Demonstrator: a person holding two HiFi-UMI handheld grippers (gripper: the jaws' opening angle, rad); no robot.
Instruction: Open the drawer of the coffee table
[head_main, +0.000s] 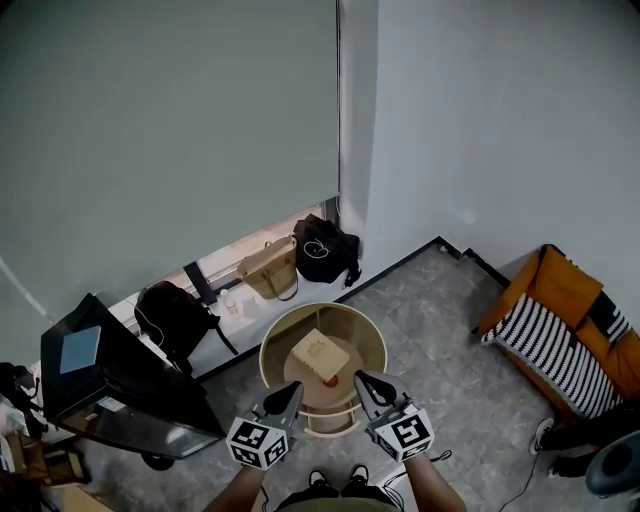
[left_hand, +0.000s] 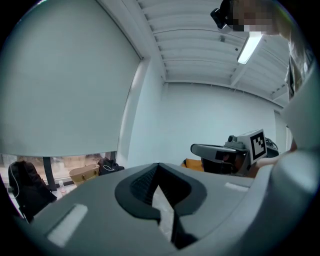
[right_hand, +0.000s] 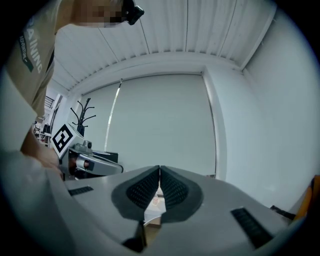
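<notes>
A round beige coffee table (head_main: 372, 335) stands on the floor far below, with a tan box (head_main: 319, 355) and a small red thing (head_main: 331, 380) on its top. No drawer front can be made out from here. Both grippers are held high, well above the table and near the head camera. The left gripper (head_main: 291, 387) is shut with nothing between its pads, which its own view confirms (left_hand: 159, 169). Beside it, the right gripper (head_main: 361, 378) is also shut and empty (right_hand: 159, 171). Each shows in the other's view: the right gripper (left_hand: 196, 148) and the left gripper (right_hand: 119, 169).
Against the window wall lie a tan handbag (head_main: 270, 270), a black bag (head_main: 325, 248) and a black backpack (head_main: 175, 315). A dark screen on a stand (head_main: 110, 385) is at the left. An orange chair with a striped cushion (head_main: 560, 335) is at the right. The person's shoes (head_main: 337, 480) are just before the table.
</notes>
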